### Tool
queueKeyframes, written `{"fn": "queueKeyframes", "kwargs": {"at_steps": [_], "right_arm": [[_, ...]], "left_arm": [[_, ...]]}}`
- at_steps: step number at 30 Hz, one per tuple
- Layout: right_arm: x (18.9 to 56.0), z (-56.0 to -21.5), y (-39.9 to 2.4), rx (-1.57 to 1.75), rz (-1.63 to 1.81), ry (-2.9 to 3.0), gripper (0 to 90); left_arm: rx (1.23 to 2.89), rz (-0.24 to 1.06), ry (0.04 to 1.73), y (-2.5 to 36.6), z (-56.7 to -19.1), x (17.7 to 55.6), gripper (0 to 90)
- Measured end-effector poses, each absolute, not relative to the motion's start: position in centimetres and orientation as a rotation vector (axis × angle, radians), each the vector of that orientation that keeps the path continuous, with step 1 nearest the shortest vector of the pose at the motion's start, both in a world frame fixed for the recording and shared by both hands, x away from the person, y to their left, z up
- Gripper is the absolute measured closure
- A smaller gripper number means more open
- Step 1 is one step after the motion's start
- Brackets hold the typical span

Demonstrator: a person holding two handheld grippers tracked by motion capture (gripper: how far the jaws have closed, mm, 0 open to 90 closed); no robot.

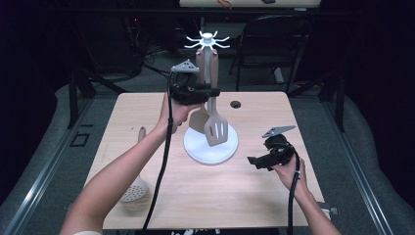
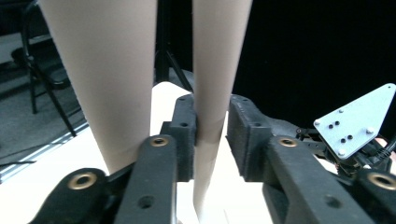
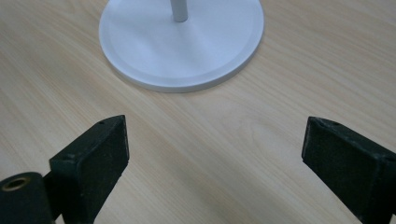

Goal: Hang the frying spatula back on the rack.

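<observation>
A white utensil rack (image 1: 207, 39) stands on a round base (image 1: 195, 147) mid-table, and two beige spatulas hang from it. One is slotted (image 1: 216, 128), the other solid (image 1: 198, 119). My left gripper (image 1: 211, 91) is raised at the handles. In the left gripper view its jaws (image 2: 212, 126) stand around the slotted spatula's handle (image 2: 217, 70); one pad touches it and the other shows a thin gap. The solid spatula's handle (image 2: 107, 70) hangs just outside the jaws. My right gripper (image 1: 254, 160) hovers low, right of the base, open and empty (image 3: 215, 140) over bare wood.
A perforated skimmer spoon (image 1: 134, 188) with a wooden handle lies near the table's left front edge. A cable hole (image 1: 236, 104) sits in the tabletop behind the rack. A dark folding chair (image 1: 274, 44) stands beyond the far edge.
</observation>
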State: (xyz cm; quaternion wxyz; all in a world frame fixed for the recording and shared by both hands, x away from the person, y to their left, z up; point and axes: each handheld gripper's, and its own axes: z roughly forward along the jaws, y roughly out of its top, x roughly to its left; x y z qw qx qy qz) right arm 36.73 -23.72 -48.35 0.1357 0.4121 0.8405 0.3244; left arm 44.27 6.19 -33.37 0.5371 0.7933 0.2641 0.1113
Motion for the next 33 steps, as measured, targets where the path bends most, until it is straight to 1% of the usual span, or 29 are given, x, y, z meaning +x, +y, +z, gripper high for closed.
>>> {"fn": "queueKeyframes", "kwargs": {"at_steps": [3,6,8,9,13,15,17,19,22,24,27,29,33], "right_arm": [[36.7,-48.4,-23.7,1.189,0.927,2.441,6.7],[36.7,-48.2,-23.8,1.179,0.911,2.445,6.7],[36.8,-48.4,-23.7,1.183,0.932,2.444,6.7],[36.7,-48.4,-23.7,1.187,0.932,2.446,6.7],[36.7,-48.2,-23.8,1.173,0.893,2.452,6.7],[36.7,-48.2,-23.7,1.179,0.916,2.455,6.7],[36.7,-48.4,-23.7,1.188,0.933,2.45,6.7],[36.7,-48.4,-23.6,1.187,0.932,2.446,6.7],[36.7,-48.4,-23.5,1.189,0.93,2.445,6.8],[36.7,-48.4,-23.5,1.187,0.926,2.445,6.8],[36.7,-48.4,-23.5,1.188,0.925,2.451,6.8],[36.8,-48.4,-23.5,1.187,0.924,2.455,6.8],[36.9,-48.5,-23.6,1.179,0.89,2.473,6.9]], "left_arm": [[1.891,0.285,0.63,6.2,-33.3,43.9,60.7],[1.886,0.315,0.641,6.1,-33.3,43.2,55.0],[1.889,0.322,0.647,6.1,-33.2,43.1,48.7],[1.887,0.346,0.652,6.0,-33.3,42.7,45.4],[1.881,0.358,0.642,6.5,-33.5,42.2,40.9],[1.875,0.354,0.637,6.6,-33.6,42.1,36.1],[1.871,0.335,0.617,7.2,-33.7,41.8,33.6],[1.882,0.334,0.61,7.6,-33.7,41.5,28.2],[1.887,0.327,0.604,8.2,-33.8,41.2,25.0],[1.887,0.318,0.599,8.4,-33.7,41.2,20.5],[1.888,0.32,0.59,9.4,-33.5,40.9,17.3],[1.888,0.322,0.585,9.7,-33.3,40.9,17.3],[1.894,0.333,0.59,10.4,-32.8,40.9,12.6]]}}
